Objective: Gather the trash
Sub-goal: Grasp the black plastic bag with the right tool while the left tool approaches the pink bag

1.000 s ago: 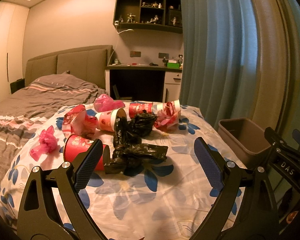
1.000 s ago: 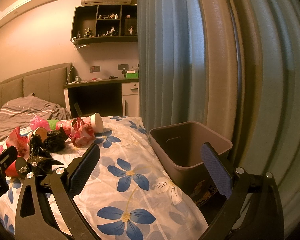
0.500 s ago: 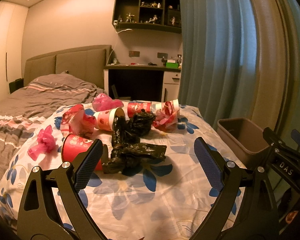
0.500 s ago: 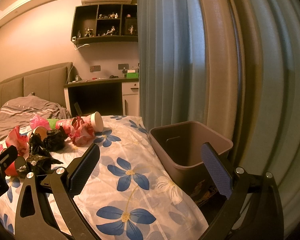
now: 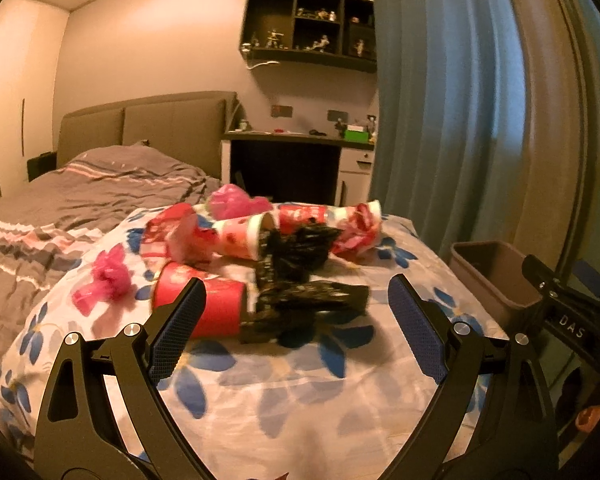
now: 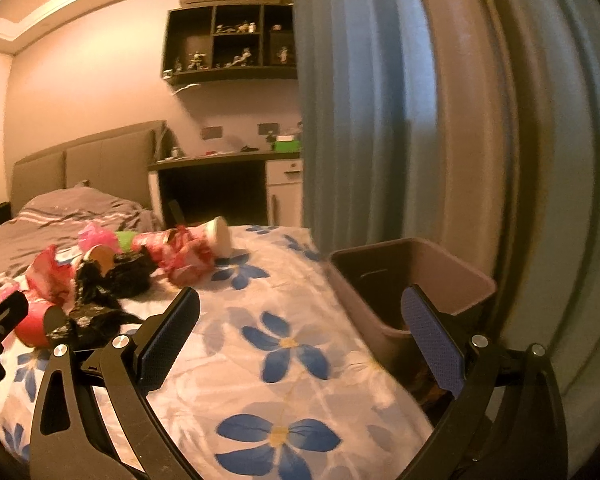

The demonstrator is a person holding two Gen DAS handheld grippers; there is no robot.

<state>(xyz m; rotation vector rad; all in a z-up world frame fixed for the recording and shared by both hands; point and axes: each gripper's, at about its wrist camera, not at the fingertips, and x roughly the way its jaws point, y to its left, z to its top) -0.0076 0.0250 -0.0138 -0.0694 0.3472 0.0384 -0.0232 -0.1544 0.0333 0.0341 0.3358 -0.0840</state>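
Note:
A pile of trash lies on the flowered bedspread (image 5: 284,392): a red paper cup (image 5: 216,308) on its side, crumpled black plastic bags (image 5: 300,296), a white-and-red cup (image 5: 244,236), pink plastic wads (image 5: 104,280) and red wrappers (image 5: 356,232). My left gripper (image 5: 296,324) is open and empty, just short of the red cup and black bags. My right gripper (image 6: 300,336) is open and empty, over the bed's right edge beside a brown bin (image 6: 412,280). The pile shows at left in the right wrist view (image 6: 100,280).
The brown bin (image 5: 496,276) stands on the floor right of the bed, against blue and beige curtains (image 5: 460,120). A grey duvet (image 5: 60,200) and headboard lie at the back left, a desk (image 5: 296,168) behind. The other gripper (image 5: 568,312) shows at right.
My left gripper has moved forward toward the trash pile; the red cup and black bags look larger. My right gripper has shifted slightly, the bin now closer. Both stay open.

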